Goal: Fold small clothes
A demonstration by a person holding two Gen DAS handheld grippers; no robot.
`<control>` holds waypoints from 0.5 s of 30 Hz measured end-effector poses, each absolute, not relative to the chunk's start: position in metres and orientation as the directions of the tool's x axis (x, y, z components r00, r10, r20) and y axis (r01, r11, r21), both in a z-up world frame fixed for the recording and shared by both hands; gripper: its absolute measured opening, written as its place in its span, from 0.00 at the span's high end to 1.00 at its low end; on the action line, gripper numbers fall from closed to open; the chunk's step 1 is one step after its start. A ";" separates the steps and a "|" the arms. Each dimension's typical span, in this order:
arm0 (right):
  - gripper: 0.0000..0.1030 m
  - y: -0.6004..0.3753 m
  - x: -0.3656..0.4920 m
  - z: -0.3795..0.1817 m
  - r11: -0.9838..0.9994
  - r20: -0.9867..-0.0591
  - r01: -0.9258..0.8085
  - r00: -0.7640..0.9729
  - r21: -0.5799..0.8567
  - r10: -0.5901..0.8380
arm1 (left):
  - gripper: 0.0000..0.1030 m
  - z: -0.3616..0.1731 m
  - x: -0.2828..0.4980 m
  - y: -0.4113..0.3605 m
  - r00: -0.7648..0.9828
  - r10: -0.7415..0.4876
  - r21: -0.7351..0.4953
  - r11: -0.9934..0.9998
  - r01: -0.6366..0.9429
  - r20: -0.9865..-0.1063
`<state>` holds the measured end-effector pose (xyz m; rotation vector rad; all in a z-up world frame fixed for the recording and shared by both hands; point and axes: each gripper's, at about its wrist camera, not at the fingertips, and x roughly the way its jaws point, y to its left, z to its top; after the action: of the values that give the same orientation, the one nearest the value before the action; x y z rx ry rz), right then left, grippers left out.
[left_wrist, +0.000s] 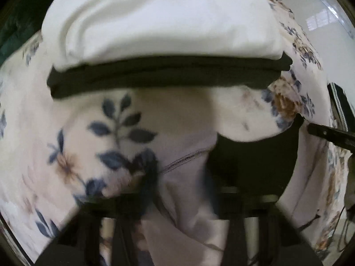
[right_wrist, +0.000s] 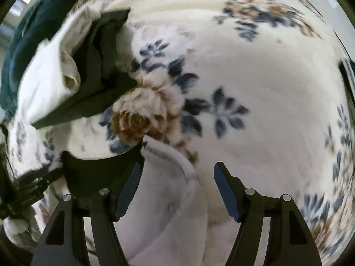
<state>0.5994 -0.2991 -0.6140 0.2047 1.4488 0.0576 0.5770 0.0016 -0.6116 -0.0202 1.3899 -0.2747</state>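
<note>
A pale lilac-white garment with a stitched hem drapes over my left gripper and hides its fingers; the gripper looks closed on it. The same garment lies between the open fingers of my right gripper, its stitched edge pointing away. A black garment lies under it to the right and shows at the left of the right wrist view. A folded stack sits ahead: a white piece on a black piece. The stack shows at the upper left in the right wrist view.
Everything rests on a floral fleece blanket with blue leaves and brown flowers. A dark green cloth lies beyond the stack. The other gripper's black frame shows at the right edge. White floor lies beyond the blanket.
</note>
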 end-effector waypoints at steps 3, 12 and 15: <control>0.96 -0.297 0.597 -0.609 0.990 -0.980 0.064 0.164 0.125 0.113 | 0.96 -0.595 0.569 0.010 0.195 -0.252 -0.222 0.961 0.163 -0.948; 0.96 -0.311 0.513 -0.527 0.956 -0.911 0.089 0.338 0.280 0.235 | 0.96 -0.500 0.476 0.041 0.357 -0.365 -0.347 0.931 0.115 -0.860; 0.96 -0.310 0.464 -0.501 0.940 -0.891 0.089 0.361 0.328 0.277 | 0.95 -0.489 0.435 0.042 0.354 -0.391 -0.396 0.916 0.061 -0.850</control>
<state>0.4638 -0.3105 -0.5008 0.3475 1.2023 0.1242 0.4350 0.0423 -0.4891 -0.3195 1.1780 -0.2984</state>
